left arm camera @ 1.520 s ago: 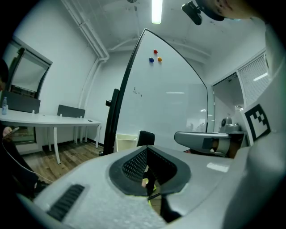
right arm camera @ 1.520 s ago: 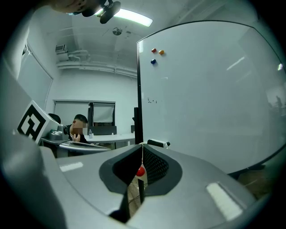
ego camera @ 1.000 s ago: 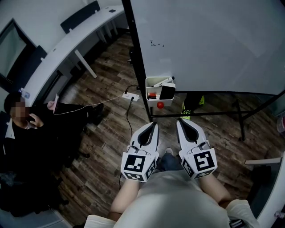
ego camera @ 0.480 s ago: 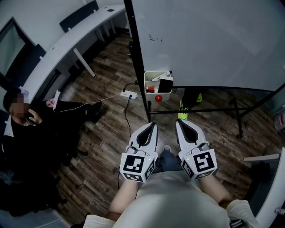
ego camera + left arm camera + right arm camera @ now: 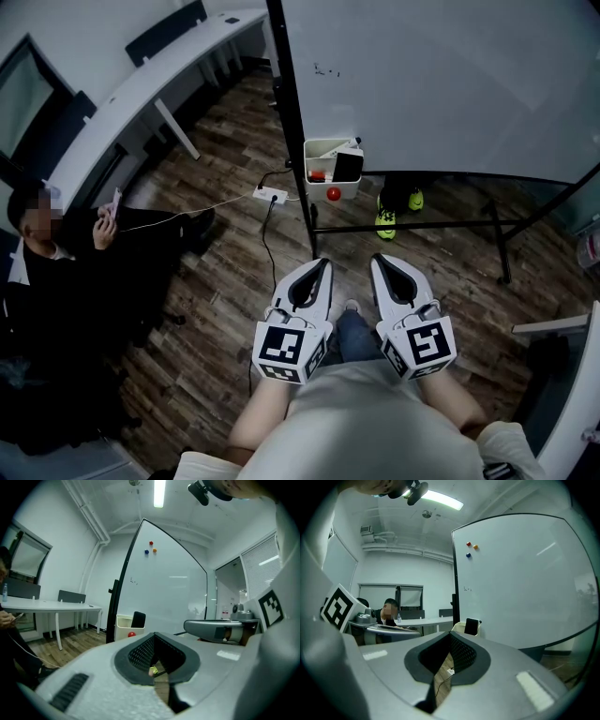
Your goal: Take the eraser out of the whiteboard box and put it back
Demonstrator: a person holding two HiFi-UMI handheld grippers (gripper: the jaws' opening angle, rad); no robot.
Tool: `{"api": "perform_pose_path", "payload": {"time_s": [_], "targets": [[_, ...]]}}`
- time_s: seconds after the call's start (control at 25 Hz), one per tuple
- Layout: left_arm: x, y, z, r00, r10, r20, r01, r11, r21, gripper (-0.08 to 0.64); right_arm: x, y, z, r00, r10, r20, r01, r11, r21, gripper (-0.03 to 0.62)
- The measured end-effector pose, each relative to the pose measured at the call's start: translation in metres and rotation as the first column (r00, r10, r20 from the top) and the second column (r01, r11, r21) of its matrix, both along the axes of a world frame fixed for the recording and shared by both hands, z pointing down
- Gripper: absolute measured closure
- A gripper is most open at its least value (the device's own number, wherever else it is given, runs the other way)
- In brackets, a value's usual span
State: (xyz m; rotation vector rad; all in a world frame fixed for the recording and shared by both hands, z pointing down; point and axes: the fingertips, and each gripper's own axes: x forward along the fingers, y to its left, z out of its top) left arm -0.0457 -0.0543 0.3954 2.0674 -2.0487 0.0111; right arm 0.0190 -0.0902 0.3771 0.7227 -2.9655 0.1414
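The whiteboard (image 5: 450, 84) fills the upper right of my head view, standing on a dark frame over the wood floor (image 5: 225, 272). A person (image 5: 56, 281) sits well off to the left beside a long white desk (image 5: 141, 84).

Low in the head view I hold both grippers side by side, pointing toward the board and well apart from it. The left gripper (image 5: 323, 263) has its jaws brought together with nothing between them; through the hollow behind its pads I see only floor. The right gripper (image 5: 378, 259) is the same, fully closed and empty.

The whiteboard box (image 5: 319, 145) is a small white bin hanging at the board's lower left corner, against the dark upright. The eraser (image 5: 348, 167) is in it: a black block standing on end at the right side of the box, its top poking above the rim. A small red round thing (image 5: 333, 194) sits at the front of the box, below it.

I judge the eraser light and fairly stiff, probably with a felt face that gives a little, so not fragile and not slippery. I would take it by the exposed top, pads across its two broad faces, and lift straight up clear of the rim. The box may swing if I knock it.
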Motion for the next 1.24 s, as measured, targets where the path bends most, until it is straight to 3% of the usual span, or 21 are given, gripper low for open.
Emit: {"api": "perform_pose_path", "payload": {"time_s": [1.24], "targets": [[0.004, 0.019, 0.001, 0.999, 0.035, -0.008, -0.035, 0.999, 0.025, 0.555, -0.005, 0.025, 0.007, 1.0, 0.031, 0.005, -0.031, 0.999, -0.01, 0.592]]}}
